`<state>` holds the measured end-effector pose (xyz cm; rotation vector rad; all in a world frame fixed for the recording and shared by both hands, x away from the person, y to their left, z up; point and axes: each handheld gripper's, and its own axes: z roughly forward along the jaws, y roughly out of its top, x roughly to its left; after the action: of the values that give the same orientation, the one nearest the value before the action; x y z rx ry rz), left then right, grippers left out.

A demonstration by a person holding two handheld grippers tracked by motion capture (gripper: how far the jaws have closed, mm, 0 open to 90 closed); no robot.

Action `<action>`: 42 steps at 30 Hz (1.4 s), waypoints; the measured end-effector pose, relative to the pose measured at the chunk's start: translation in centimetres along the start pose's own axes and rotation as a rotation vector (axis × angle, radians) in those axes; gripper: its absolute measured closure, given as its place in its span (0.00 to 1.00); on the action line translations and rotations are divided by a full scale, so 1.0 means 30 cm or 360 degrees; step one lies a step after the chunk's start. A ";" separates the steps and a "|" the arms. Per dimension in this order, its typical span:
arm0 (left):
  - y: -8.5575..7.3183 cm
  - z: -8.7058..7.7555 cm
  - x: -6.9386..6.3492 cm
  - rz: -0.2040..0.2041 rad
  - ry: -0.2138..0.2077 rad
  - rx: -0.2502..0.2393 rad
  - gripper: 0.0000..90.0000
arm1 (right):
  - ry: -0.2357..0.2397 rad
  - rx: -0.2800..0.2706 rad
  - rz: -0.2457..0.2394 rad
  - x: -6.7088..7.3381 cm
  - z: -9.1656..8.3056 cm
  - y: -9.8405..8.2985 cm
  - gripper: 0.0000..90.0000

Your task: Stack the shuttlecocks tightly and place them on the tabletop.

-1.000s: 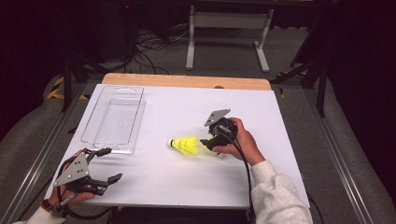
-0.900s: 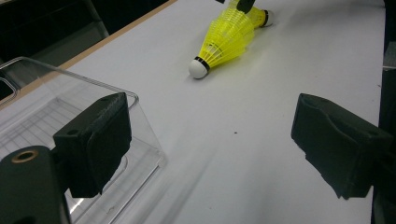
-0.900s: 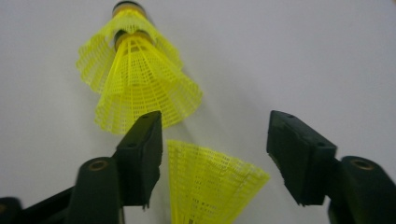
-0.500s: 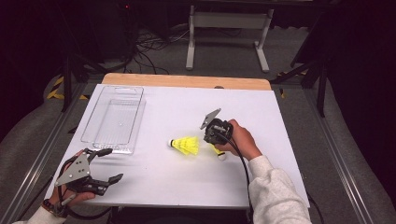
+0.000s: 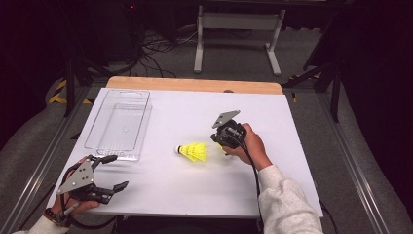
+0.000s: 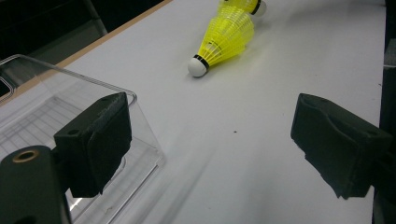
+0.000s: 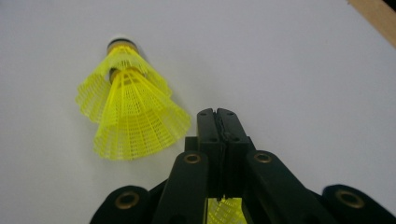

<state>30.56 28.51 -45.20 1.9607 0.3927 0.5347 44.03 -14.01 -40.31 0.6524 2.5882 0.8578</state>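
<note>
A yellow shuttlecock point(image 5: 193, 151) with a white cork lies on its side mid-table, cork pointing left; in the right gripper view it point(image 7: 130, 112) looks like two nested skirts. My right gripper point(image 5: 219, 139) sits just right of it, jaws shut point(image 7: 218, 116), with nothing seen between the tips. Another yellow shuttlecock point(image 5: 225, 149) lies under that gripper, and a bit of it point(image 7: 224, 207) shows between the gripper's arms. My left gripper point(image 5: 116, 171) rests open at the front left point(image 6: 210, 149), facing both shuttlecocks point(image 6: 224, 37).
A clear plastic tray point(image 5: 146, 122) stands on the left half of the white table, its near corner point(image 6: 60, 70) just beyond my left gripper. A wooden strip point(image 5: 195, 84) edges the table's far side. Cables and a metal stand sit on the floor behind.
My right hand has drawn the gripper slightly back and up from the shuttlecock. The shuttlecock and my left gripper have stayed where they were.
</note>
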 end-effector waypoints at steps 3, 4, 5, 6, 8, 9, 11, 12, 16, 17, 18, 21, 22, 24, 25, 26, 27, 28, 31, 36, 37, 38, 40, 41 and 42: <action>0.000 -0.003 -0.001 -0.0003 0.0000 -0.0005 0.15 | -0.0014 -0.0105 0.0075 0.009 -0.011 -0.002 1.00; 0.000 -0.004 0.000 -0.0007 0.0001 -0.0008 0.15 | -0.0021 -0.0139 0.0105 0.012 -0.015 -0.007 1.00; 0.000 -0.003 0.000 -0.0005 0.0002 -0.0005 0.15 | -0.0035 -0.0183 0.0144 0.016 -0.015 -0.018 1.00; 0.000 -0.003 0.000 -0.0005 0.0002 -0.0005 0.15 | -0.0035 -0.0183 0.0144 0.016 -0.015 -0.018 1.00; 0.000 -0.003 0.000 -0.0003 0.0001 -0.0006 0.15 | -0.0025 -0.0247 0.0212 0.022 -0.014 -0.045 0.99; 0.000 -0.003 0.000 -0.0003 0.0001 -0.0006 0.15 | -0.0028 -0.0248 0.0222 0.026 -0.013 -0.058 0.99; 0.001 -0.002 0.001 -0.0002 0.0003 -0.0007 0.15 | -0.0039 -0.0254 0.0257 0.027 -0.012 -0.086 0.99; 0.001 -0.001 0.001 -0.0001 0.0003 -0.0007 0.15 | -0.0036 -0.0251 0.0265 0.026 -0.012 -0.095 0.99; 0.002 0.001 0.000 0.0001 0.0002 -0.0003 0.15 | -0.0033 -0.0260 0.0309 0.022 -0.023 -0.140 0.97; 0.002 0.001 0.000 0.0001 0.0003 -0.0004 0.15 | -0.0031 -0.0273 0.0323 0.019 -0.032 -0.150 0.96; 0.002 0.000 0.000 0.0002 0.0004 -0.0005 0.15 | -0.0035 -0.0276 0.0332 0.018 -0.038 -0.155 0.94; 0.001 0.000 0.001 0.0001 0.0007 -0.0006 0.15 | -0.0037 -0.0277 0.0347 0.010 -0.062 -0.176 0.88; 0.001 0.000 0.001 0.0001 0.0007 -0.0006 0.15 | -0.0037 -0.0277 0.0347 0.010 -0.062 -0.176 0.88; 0.002 -0.001 0.000 0.0006 0.0002 -0.0001 0.15 | -0.0033 -0.0259 0.0371 0.004 -0.079 -0.198 0.81; 0.002 -0.001 0.000 0.0004 0.0004 -0.0001 0.15 | -0.0039 -0.0252 0.0394 -0.001 -0.087 -0.214 0.76; 0.002 -0.002 0.000 0.0001 0.0007 -0.0005 0.15 | -0.0037 -0.0243 0.0409 -0.004 -0.092 -0.225 0.73; 0.002 -0.002 0.001 0.0001 0.0008 -0.0006 0.15 | -0.0034 -0.0240 0.0419 -0.007 -0.098 -0.239 0.70; 0.002 -0.002 0.001 0.0001 0.0009 -0.0005 0.15 | -0.0035 -0.0229 0.0426 -0.009 -0.102 -0.250 0.67; 0.002 0.001 0.000 0.0003 0.0004 -0.0002 0.15 | -0.0031 -0.0200 0.0462 -0.019 -0.108 -0.283 0.62; 0.003 0.002 -0.001 0.0010 0.0003 0.0006 0.15 | -0.0021 -0.0154 0.0521 -0.034 -0.096 -0.320 0.56; 0.003 0.002 0.000 0.0009 0.0002 0.0005 0.15 | 0.0023 -0.0138 0.0559 -0.043 -0.091 -0.339 0.51; 0.003 0.002 0.000 0.0009 0.0000 0.0005 0.15 | 0.0027 -0.0143 0.0569 -0.046 -0.090 -0.345 0.48; 0.003 0.001 0.000 0.0005 -0.0002 0.0000 0.15 | 0.0035 -0.0146 0.0594 -0.051 -0.093 -0.357 0.45; 0.003 0.001 0.000 0.0005 -0.0003 0.0000 0.15 | 0.0051 -0.0151 0.0590 -0.051 -0.097 -0.362 0.44; 0.003 0.001 0.000 0.0005 -0.0003 0.0000 0.15 | 0.0058 -0.0152 0.0590 -0.049 -0.101 -0.364 0.43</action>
<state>30.58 28.44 -45.13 1.9620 0.3886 0.5351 40.47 -24.00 -44.60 1.1188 2.4768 1.1037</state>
